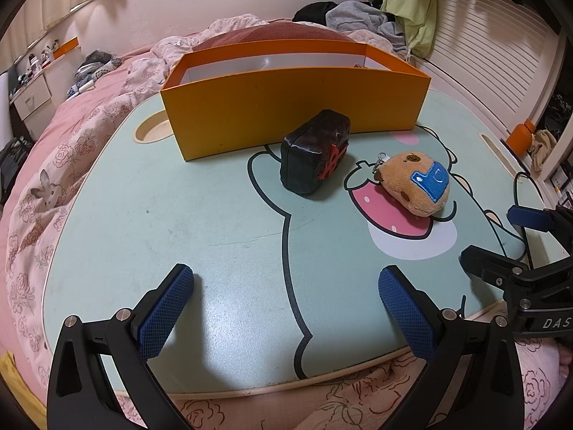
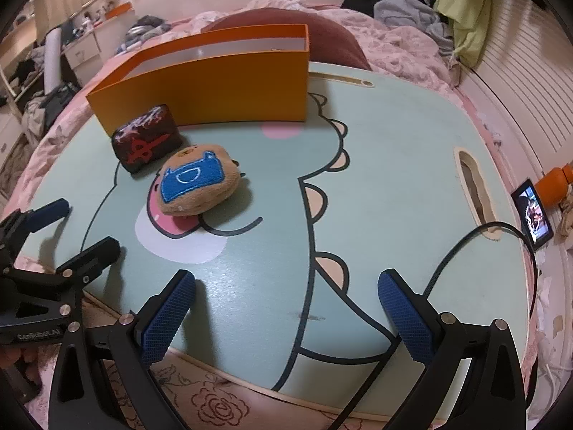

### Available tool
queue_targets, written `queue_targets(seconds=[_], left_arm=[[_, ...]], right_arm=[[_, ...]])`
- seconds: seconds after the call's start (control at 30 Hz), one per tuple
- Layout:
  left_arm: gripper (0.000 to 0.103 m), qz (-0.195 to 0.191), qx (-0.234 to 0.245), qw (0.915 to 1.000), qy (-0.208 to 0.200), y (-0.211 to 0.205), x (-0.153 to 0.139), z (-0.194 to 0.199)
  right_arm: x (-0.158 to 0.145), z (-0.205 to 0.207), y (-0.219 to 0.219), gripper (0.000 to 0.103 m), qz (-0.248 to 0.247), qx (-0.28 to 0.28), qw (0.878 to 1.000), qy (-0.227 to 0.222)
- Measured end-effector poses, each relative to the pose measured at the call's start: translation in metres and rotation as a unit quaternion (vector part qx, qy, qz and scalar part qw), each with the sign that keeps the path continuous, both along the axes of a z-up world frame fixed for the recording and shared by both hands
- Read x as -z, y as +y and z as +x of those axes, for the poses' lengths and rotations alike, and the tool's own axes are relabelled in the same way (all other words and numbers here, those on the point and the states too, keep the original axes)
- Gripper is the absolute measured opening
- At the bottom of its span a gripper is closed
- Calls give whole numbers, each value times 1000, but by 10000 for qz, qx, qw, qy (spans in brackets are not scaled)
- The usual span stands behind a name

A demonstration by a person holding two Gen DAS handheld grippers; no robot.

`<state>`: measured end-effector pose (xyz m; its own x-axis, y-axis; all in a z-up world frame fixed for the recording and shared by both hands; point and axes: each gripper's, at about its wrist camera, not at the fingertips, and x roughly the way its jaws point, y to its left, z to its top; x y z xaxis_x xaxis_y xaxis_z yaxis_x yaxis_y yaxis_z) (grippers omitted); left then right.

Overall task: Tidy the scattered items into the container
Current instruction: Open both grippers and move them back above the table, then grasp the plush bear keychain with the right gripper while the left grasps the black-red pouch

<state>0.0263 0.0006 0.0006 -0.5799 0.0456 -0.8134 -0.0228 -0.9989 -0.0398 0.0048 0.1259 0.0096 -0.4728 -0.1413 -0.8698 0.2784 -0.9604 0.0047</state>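
Note:
An orange open-topped box (image 1: 293,107) (image 2: 215,86) stands at the far side of a mint green lap table (image 1: 179,215) (image 2: 394,179). Just in front of it lies a dark wrapped block with red lettering (image 1: 315,156) (image 2: 147,138). Beside that lies a brown plush keychain with a blue patch (image 1: 415,182) (image 2: 197,182). My left gripper (image 1: 286,297) (image 2: 71,225) hovers open over the near table edge, well short of both items. My right gripper (image 2: 286,301) (image 1: 501,236) is open too, at the near edge to the right of the plush. Nothing is between either pair of fingers.
The table rests on a bed with a pink floral quilt (image 1: 53,179). A black cable (image 2: 465,243) runs across the table's right side to a small lit screen (image 2: 533,215). Clothes (image 1: 358,18) are piled behind the box. An orange bottle (image 2: 555,182) lies at the right.

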Motion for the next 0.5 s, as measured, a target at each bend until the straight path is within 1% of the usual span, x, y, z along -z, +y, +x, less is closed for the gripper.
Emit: queue_targets(seconds=[0.07,0.27,0.5], left_arm=[[103,1,2,10000,4,0,0,0],[103,3,2,10000,3,-1,0,0],[103,6,2,10000,6,-1,0,1]], right_arm=[[-3,-2,-2,102,-42,-43,10000,22],[-21,-16,-15,102,-481,-271,9984,87],[-21,-46,-43,102,-336,-354,9988,104]])
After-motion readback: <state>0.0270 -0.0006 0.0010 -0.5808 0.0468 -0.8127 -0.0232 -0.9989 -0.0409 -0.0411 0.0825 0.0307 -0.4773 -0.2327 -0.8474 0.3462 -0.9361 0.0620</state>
